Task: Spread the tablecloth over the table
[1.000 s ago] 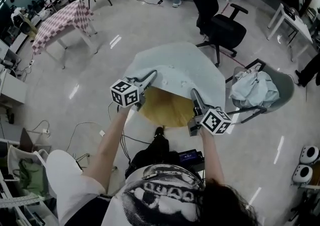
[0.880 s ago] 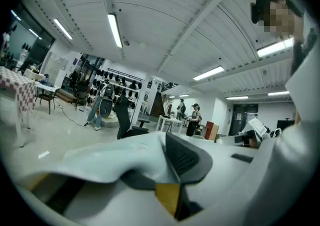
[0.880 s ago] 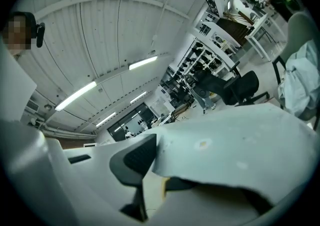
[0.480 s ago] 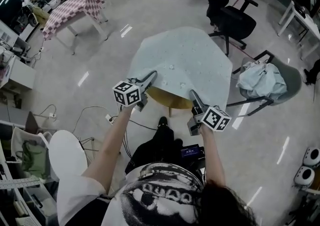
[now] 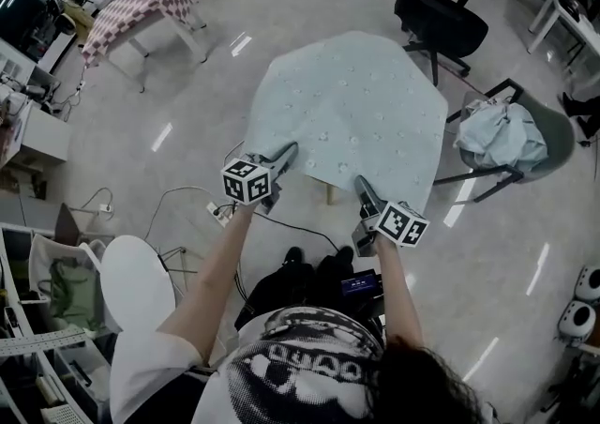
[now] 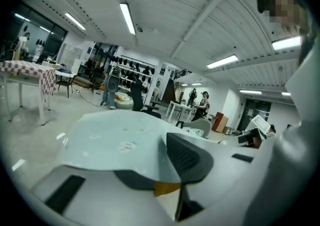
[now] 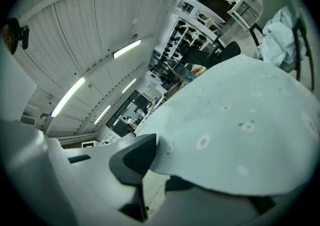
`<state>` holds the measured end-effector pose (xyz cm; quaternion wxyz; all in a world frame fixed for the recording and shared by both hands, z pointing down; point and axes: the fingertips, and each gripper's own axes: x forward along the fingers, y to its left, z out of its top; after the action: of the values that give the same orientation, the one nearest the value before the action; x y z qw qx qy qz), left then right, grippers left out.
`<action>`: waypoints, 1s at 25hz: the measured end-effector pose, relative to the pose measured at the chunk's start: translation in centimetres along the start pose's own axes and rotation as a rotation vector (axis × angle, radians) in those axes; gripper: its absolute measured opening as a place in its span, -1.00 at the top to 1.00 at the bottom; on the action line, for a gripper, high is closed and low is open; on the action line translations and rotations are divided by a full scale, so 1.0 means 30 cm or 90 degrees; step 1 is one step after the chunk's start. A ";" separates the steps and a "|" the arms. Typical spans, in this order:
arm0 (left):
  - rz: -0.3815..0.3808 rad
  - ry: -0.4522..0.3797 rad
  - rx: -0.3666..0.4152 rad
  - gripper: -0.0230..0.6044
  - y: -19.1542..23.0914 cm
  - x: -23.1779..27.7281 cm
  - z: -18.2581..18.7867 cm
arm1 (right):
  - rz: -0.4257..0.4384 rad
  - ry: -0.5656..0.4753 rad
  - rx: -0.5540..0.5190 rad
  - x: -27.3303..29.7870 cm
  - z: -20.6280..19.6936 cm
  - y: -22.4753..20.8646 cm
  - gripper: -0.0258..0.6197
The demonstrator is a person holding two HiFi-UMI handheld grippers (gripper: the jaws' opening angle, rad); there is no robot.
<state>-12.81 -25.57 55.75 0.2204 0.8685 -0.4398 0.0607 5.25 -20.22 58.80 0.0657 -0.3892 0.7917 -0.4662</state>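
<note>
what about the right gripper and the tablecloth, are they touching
Touching. The right gripper view shows the right gripper clamped on the tablecloth at its near edge, cloth pressed between its jaws.

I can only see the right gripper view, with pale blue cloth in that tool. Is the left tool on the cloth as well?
Observer: Yes. The left tool has a near corner of the pale blue dotted tablecloth between its jaws, pads on it, and those jaws are opening.
Operator: Does any bare tabletop show from above?
Observer: No. In the head view the cloth hides the whole top; only a light-coloured table leg shows below the near edge.
Operator: Anything standing off to the left?
Observer: A table with a red-and-white checked cloth, far left, well apart.
</note>
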 end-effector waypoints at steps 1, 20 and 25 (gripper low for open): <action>-0.001 0.005 -0.003 0.69 0.007 -0.009 -0.018 | -0.005 0.002 0.005 0.003 -0.022 -0.003 0.77; 0.021 0.132 -0.008 0.70 0.224 -0.047 -0.433 | -0.157 0.055 0.027 0.128 -0.356 -0.120 0.81; 0.027 0.137 -0.019 0.68 0.246 -0.036 -0.483 | -0.164 0.023 0.080 0.128 -0.396 -0.157 0.81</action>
<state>-18.02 -22.25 70.83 0.2780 0.8442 -0.4324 0.1519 -0.33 -15.91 70.12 0.0157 -0.4744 0.7056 -0.5262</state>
